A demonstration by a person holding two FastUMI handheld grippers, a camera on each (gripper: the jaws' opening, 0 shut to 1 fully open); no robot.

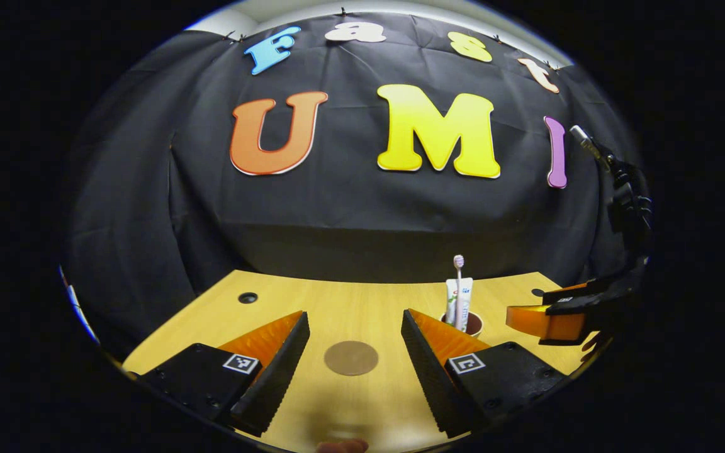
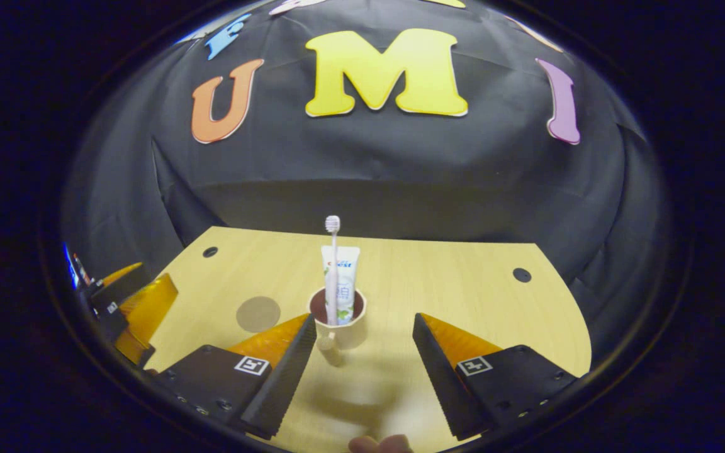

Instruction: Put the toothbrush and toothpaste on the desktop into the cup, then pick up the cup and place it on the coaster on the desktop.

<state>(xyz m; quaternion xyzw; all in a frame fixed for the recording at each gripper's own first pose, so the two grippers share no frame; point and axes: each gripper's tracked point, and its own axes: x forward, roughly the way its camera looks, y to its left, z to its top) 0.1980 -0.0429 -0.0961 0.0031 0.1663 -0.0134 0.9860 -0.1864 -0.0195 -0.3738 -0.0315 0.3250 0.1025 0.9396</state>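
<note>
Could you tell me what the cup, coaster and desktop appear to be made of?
Cup: probably matte plastic or ceramic, cream outside, dark inside. Coaster: a thin brown matte disc, perhaps cork or leather. Desktop: pale wood-grain surface, likely laminate.

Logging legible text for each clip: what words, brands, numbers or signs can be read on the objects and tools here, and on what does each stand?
On the toothpaste tube: printed brand and text, too small and blurred to read.
On the jaws in both views: square markers with black-and-white code patterns, no words.
On the cup, toothbrush, coaster and desktop: no text.
</note>
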